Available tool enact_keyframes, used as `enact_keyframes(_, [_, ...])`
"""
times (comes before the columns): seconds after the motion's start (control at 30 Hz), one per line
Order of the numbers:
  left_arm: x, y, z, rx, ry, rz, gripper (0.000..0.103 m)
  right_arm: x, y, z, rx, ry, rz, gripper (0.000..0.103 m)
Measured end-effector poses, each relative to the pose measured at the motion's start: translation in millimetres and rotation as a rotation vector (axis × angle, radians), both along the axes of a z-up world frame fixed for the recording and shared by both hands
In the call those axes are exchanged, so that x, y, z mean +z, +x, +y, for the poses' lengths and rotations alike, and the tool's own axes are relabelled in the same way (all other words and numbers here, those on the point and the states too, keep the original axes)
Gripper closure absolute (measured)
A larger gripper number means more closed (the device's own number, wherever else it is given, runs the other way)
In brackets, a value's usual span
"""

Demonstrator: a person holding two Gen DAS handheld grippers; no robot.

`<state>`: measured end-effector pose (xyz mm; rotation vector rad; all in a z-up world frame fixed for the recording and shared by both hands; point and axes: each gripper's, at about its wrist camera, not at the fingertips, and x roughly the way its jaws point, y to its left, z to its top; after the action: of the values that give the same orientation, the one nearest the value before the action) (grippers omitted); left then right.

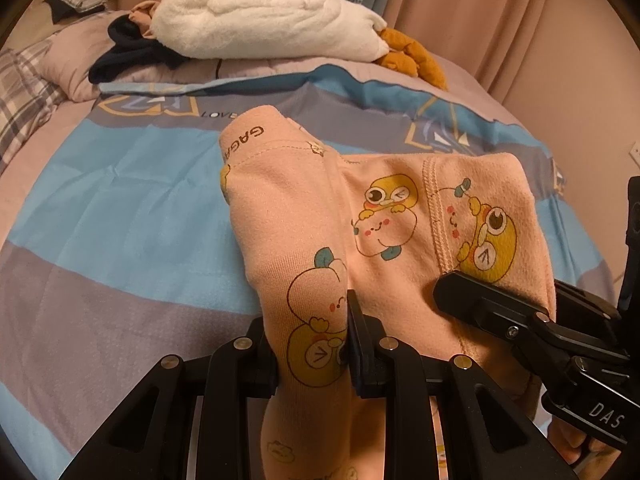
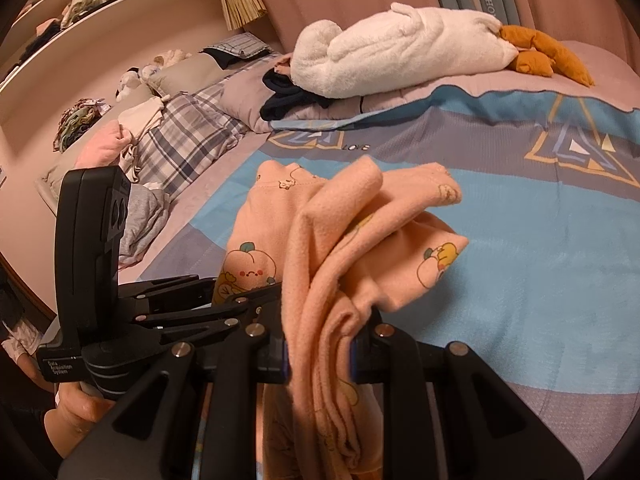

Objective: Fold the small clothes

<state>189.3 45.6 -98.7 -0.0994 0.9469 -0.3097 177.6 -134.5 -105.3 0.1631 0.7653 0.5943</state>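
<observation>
A small pink garment with cartoon prints [image 1: 380, 216] is held over the blue and grey bedspread [image 1: 120, 220]. My left gripper [image 1: 312, 352] is shut on its left part, near the waistband end. My right gripper [image 2: 320, 356] is shut on a bunched fold of the same garment [image 2: 340, 240]. The right gripper also shows in the left wrist view [image 1: 500, 308] at the garment's right edge. The left gripper shows in the right wrist view [image 2: 192, 296] at lower left. The two grippers are close side by side.
A white plush goose [image 1: 264, 20] with orange feet and dark clothing [image 1: 132, 52] lie at the bed's far side. Plaid pillows [image 2: 184, 136], a grey garment [image 2: 140, 216] and other clothes sit along the left. A pink curtain [image 1: 500, 8] hangs behind.
</observation>
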Motion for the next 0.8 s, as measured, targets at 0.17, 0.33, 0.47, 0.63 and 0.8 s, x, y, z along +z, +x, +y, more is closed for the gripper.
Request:
enact_keyframes(0.17, [-10.5, 8.0, -2.8, -0.004, 0.016, 0.02, 0.079, -10.2, 8.1, 0.5, -0.008, -0.003, 0.031, 0.082])
enact_keyframes(0.33, [-20.0, 14.9, -4.8, -0.007, 0.029, 0.041, 0.079, -20.3, 17.0, 0.3, -0.017, -0.01, 0.068, 0.081])
enact_keyframes(0.47, [-25.9, 17.9, -5.7, -0.01, 0.037, 0.051, 0.079, -27.1, 23.1, -1.8, -0.023, -0.013, 0.089, 0.081])
enact_keyframes(0.63, [-31.8, 21.6, -7.6, -0.013, 0.049, 0.059, 0.079, -35.7, 28.8, -5.1, -0.036, -0.016, 0.114, 0.081])
enact_keyframes(0.8, [-36.6, 23.9, -7.6, -0.014, 0.053, 0.066, 0.079, -42.4, 34.4, -8.2, -0.048, -0.019, 0.136, 0.08])
